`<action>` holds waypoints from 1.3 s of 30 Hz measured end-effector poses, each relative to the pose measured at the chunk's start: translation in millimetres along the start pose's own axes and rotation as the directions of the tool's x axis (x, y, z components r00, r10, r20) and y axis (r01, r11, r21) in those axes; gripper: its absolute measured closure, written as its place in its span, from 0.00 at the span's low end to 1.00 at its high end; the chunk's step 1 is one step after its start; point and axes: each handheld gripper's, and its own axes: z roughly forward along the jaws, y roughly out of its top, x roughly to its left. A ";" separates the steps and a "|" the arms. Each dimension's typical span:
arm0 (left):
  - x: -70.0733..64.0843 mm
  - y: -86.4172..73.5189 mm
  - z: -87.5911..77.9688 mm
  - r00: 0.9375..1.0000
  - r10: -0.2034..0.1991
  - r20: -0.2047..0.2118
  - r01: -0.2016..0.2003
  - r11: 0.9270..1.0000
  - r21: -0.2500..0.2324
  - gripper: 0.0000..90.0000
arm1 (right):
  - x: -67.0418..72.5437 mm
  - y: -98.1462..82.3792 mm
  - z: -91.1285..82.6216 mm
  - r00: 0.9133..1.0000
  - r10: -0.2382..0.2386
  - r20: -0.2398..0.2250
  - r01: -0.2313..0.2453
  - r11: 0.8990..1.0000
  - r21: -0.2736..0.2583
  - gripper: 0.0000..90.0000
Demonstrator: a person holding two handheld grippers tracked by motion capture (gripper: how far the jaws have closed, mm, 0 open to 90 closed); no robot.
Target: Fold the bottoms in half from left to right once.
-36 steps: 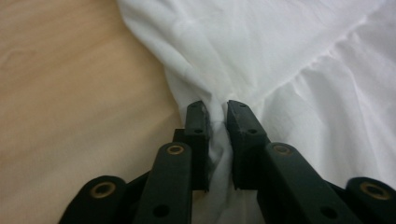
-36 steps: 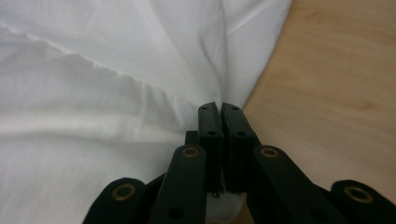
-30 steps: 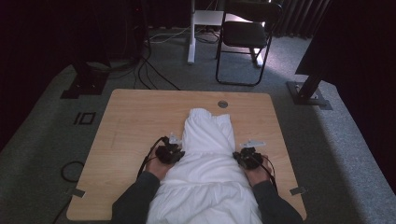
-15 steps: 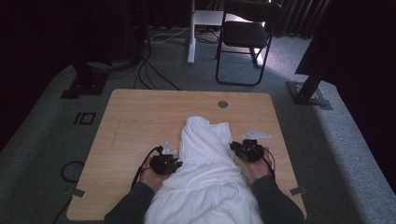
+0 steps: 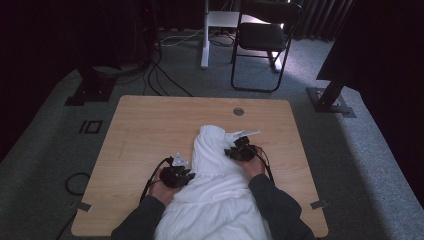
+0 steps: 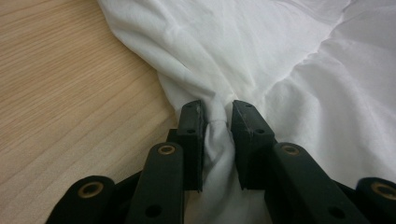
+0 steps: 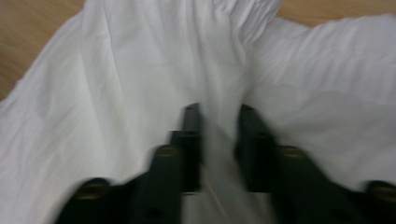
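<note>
The white cloth (image 5: 215, 185) lies bunched on the table (image 5: 145, 130) near the person's edge, soft and creased. The left gripper (image 6: 217, 122) view shows a twisted fold pinched between its jaws, which have just eased slightly. The right gripper (image 7: 218, 122) view is blurred; cloth runs between its jaws, just closing. The high view shows both at the cloth's sides.

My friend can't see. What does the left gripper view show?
The left hand-held gripper pinches a bunched fold of crumpled white cloth between its two black jaws. The cloth spreads over a light wooden table.
</note>
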 end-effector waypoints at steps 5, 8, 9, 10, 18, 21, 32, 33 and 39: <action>-0.4 -0.1 -0.8 1.000 -0.002 -0.020 0.002 1.000 0.004 0.75 | -1.2 6.5 -37.1 0.994 -0.043 0.105 0.055 0.993 -0.108 0.97; -2.2 -1.3 -0.3 1.000 -0.005 -0.002 0.005 1.000 -0.004 0.71 | -4.7 8.4 -72.8 0.984 -0.051 0.169 0.087 0.973 -0.216 0.97; -3.0 -1.1 0.6 1.000 -0.007 0.006 0.007 1.000 -0.006 0.70 | -5.6 6.6 -77.9 0.981 -0.060 0.186 0.101 0.970 -0.221 0.97; -3.7 -0.6 1.3 1.000 -0.004 0.005 0.004 1.000 -0.005 0.70 | -5.9 3.6 -77.6 0.972 -0.082 0.219 0.127 0.972 -0.197 0.96; -3.8 6.2 -5.4 1.000 0.029 0.001 -0.029 0.999 0.023 0.61 | -33.4 -33.3 -27.0 0.974 -0.009 0.225 0.010 1.000 -0.005 0.91; 2.0 16.9 -13.6 1.000 0.021 -0.018 -0.021 1.000 -0.018 0.57 | -34.7 -32.9 -26.8 0.975 -0.003 0.224 0.004 1.000 -0.004 0.88; 15.4 86.1 35.6 0.993 0.052 -0.105 -0.061 0.995 -0.083 0.42 | -39.8 -32.4 -26.3 0.982 0.031 0.189 -0.029 0.999 -0.014 0.89; 16.5 88.7 44.6 0.992 0.047 -0.116 -0.055 0.996 -0.067 0.41 | -40.2 -32.4 -26.3 0.982 0.032 0.185 -0.030 0.999 -0.014 0.89; 18.0 77.9 72.4 0.992 0.034 -0.118 -0.036 0.999 -0.016 0.47 | -40.9 -32.7 -25.8 0.983 0.043 0.176 -0.040 0.999 -0.021 0.91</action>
